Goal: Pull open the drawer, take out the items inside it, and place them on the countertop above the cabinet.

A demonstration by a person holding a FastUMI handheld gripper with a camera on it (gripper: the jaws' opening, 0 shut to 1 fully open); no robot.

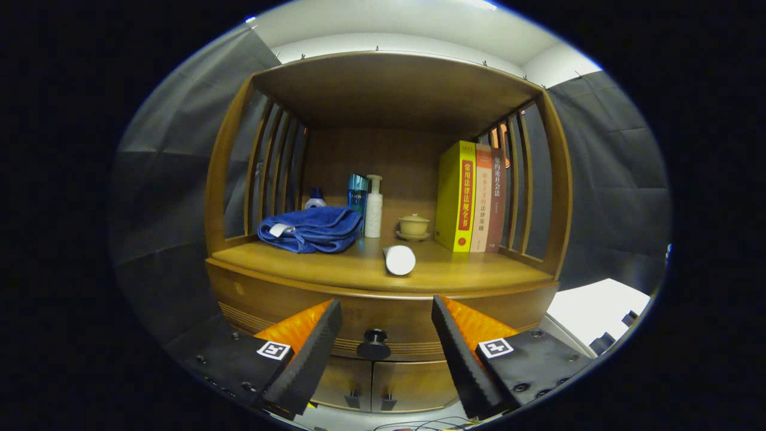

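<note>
**Gripper spread before a closed drawer**

The gripper (387, 323) is seen with its two fingers held wide apart, nothing between them but air. Just beyond them, the dark round knob (374, 345) of the wooden drawer (383, 317) is centred in the gap; the drawer is shut. On the countertop (371, 269) above it are found a folded blue towel (311, 228), a white cylinder lying on its side (400, 260), bottles, a lidded cup (413, 226) and upright books (473, 196).

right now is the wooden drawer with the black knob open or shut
Shut: the wooden drawer front sits flush with the cabinet, its round black knob untouched between the open tongs.
</note>
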